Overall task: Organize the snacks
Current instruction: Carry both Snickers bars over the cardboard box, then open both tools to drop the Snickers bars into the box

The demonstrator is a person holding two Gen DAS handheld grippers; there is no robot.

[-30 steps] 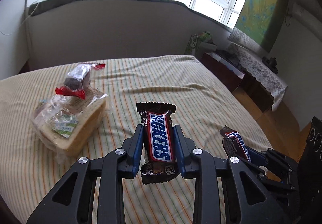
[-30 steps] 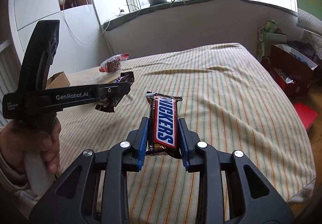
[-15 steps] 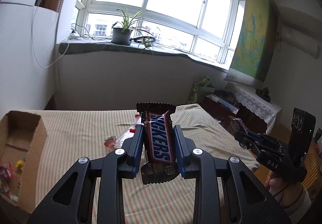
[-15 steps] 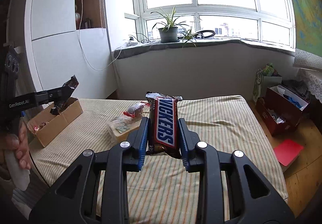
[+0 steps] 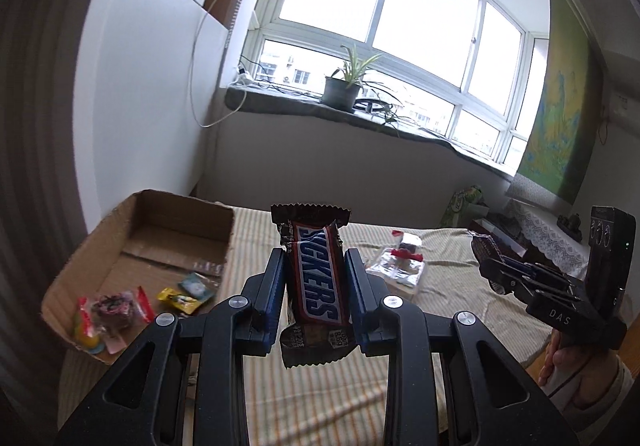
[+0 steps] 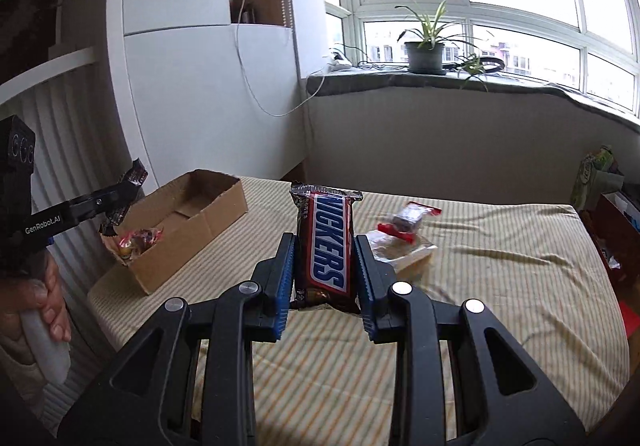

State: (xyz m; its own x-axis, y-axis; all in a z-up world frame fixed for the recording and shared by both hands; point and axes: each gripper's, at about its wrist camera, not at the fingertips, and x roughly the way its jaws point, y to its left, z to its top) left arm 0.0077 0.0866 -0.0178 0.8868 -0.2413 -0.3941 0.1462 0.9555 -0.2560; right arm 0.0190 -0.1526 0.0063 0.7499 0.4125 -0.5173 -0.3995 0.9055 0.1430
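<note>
My left gripper is shut on a brown Snickers bar that stands upright between its blue pads. To its lower left on the bed lies an open cardboard box with several small wrapped sweets inside. My right gripper is shut on a second Snickers bar, also upright. In the right wrist view the box lies ahead to the left, and the left gripper hovers over its near end. The right gripper shows at the right edge of the left wrist view.
A bagged loaf of sliced bread with a small red-ended wrapped cake on top lies mid-bed on the striped cover. A white cabinet stands behind the box. Bags and boxes crowd the floor at right. A hand grips the left handle.
Both grippers have risen and swung left with their bars still gripped. The cardboard box has come into view in both views, and the bread now lies to the right.
</note>
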